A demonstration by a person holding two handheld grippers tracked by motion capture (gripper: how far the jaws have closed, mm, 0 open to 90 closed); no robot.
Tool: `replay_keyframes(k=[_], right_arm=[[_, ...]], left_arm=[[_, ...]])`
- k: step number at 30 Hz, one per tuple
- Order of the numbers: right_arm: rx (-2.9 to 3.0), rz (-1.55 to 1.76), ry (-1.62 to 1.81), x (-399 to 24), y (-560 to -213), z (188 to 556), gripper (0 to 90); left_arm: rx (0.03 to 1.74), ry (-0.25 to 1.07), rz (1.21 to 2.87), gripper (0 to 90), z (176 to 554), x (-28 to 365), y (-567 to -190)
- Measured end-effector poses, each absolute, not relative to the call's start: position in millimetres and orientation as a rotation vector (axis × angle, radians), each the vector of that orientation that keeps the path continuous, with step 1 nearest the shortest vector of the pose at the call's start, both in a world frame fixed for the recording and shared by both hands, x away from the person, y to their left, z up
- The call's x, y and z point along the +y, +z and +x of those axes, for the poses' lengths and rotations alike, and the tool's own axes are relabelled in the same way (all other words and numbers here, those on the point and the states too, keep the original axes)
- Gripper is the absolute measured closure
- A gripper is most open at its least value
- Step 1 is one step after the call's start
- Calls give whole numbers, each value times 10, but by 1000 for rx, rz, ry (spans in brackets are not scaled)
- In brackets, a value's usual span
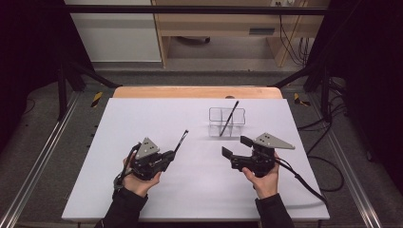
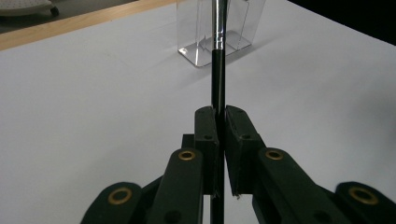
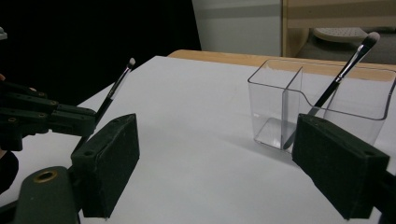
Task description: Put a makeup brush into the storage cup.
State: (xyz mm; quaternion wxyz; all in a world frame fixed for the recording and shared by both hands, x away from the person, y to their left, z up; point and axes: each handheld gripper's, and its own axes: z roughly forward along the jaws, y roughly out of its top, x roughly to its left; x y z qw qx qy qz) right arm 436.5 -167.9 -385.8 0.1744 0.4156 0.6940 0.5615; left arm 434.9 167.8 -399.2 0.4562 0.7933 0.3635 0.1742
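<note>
Matte white table (image 1: pixel 142 190): left claw (image 1: pixel 174 153) pinches slim black brush (image 1: pixel 182 138); right claw (image 1: pixel 235 146) gapes wide, empty.

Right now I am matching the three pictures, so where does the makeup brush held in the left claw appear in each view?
High view: the held brush slants up and right from the left claw, left of centre.
Left gripper view: it runs straight up the middle from between the shut jaws.
Right gripper view: it leans at the left edge, bristles uppermost.
Shared landmark: the clear organizer, with a second brush in it.
</note>
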Motion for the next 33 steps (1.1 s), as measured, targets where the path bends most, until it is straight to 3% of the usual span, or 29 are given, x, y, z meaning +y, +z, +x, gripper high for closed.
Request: replay_keyframes(k=[33], right_arm=[[1941, 1206, 1723, -1279, -3711, 4516, 185]], left_arm=[[875, 402, 1843, 833, 4319, 1390, -3943]])
